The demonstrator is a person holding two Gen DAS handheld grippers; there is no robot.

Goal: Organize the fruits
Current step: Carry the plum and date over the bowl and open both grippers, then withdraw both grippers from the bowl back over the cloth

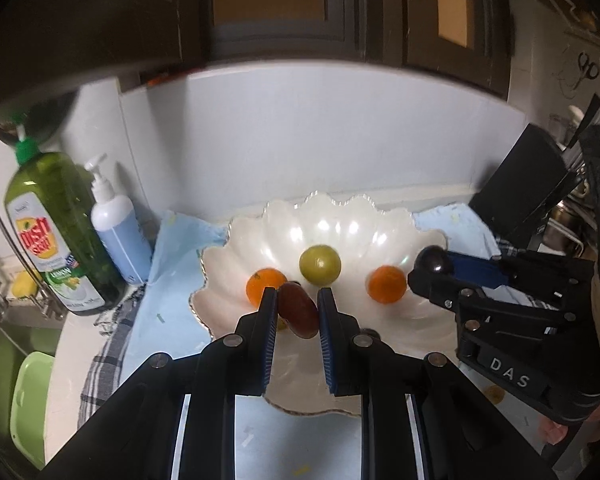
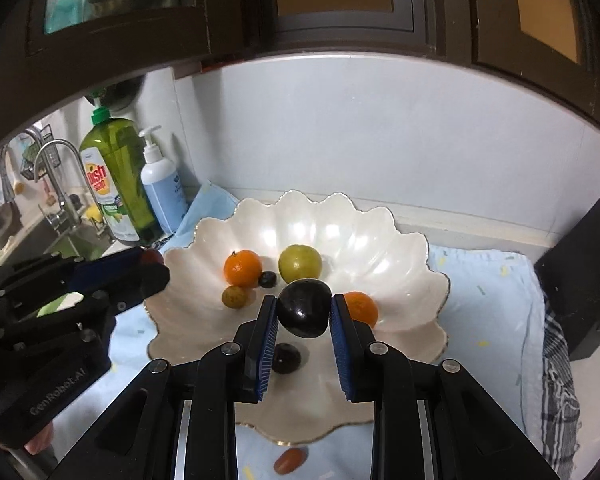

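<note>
A white scalloped bowl [image 1: 340,220] [image 2: 400,248] sits on a light blue cloth. It holds two oranges [image 1: 386,284] [image 2: 243,267], a green round fruit [image 1: 320,264] [image 2: 300,262], a small olive fruit [image 2: 234,297] and small dark fruits [image 2: 268,279]. My left gripper [image 1: 298,308] is shut on a dark red oblong fruit [image 1: 298,310] above the bowl's front left. My right gripper [image 2: 303,314] is shut on a black plum [image 2: 303,312] [image 1: 434,261] above the bowl's front right. A small red fruit [image 2: 289,460] lies on the cloth in front of the bowl.
A green dish soap bottle [image 1: 56,232] [image 2: 118,184] and a white and blue pump bottle [image 1: 118,232] [image 2: 162,188] stand to the left by the wall. A sink with a tap [image 2: 56,176] lies further left. A black box [image 1: 520,188] stands at the right. Dark cabinets hang overhead.
</note>
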